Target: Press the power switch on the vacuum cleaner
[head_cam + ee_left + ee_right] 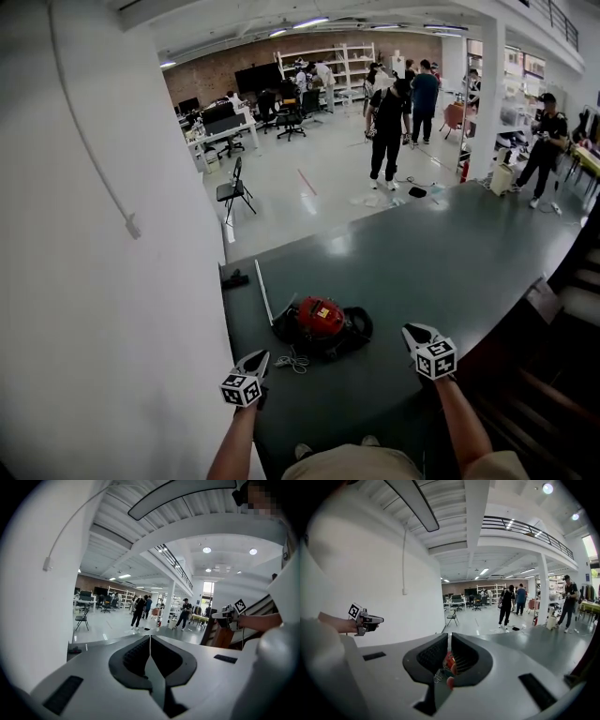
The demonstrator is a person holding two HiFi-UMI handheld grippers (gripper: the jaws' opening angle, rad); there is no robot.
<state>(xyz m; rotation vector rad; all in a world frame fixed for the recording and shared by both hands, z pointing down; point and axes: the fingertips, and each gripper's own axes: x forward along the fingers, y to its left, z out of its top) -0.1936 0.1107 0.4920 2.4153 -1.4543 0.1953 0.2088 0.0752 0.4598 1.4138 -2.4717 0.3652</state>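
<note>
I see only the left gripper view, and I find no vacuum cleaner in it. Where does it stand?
Observer: The head view shows the red vacuum cleaner on the dark floor, ahead of the person, between the left gripper and the right gripper.
Operator: Does either gripper touch it?
Observer: No. Both hang apart from it, one on each side, and neither holds anything.
Operator: Is it visible in the right gripper view?
Observer: Yes. Its red body shows low between that gripper's jaws, with a loose white cord beside it on the floor.
</note>
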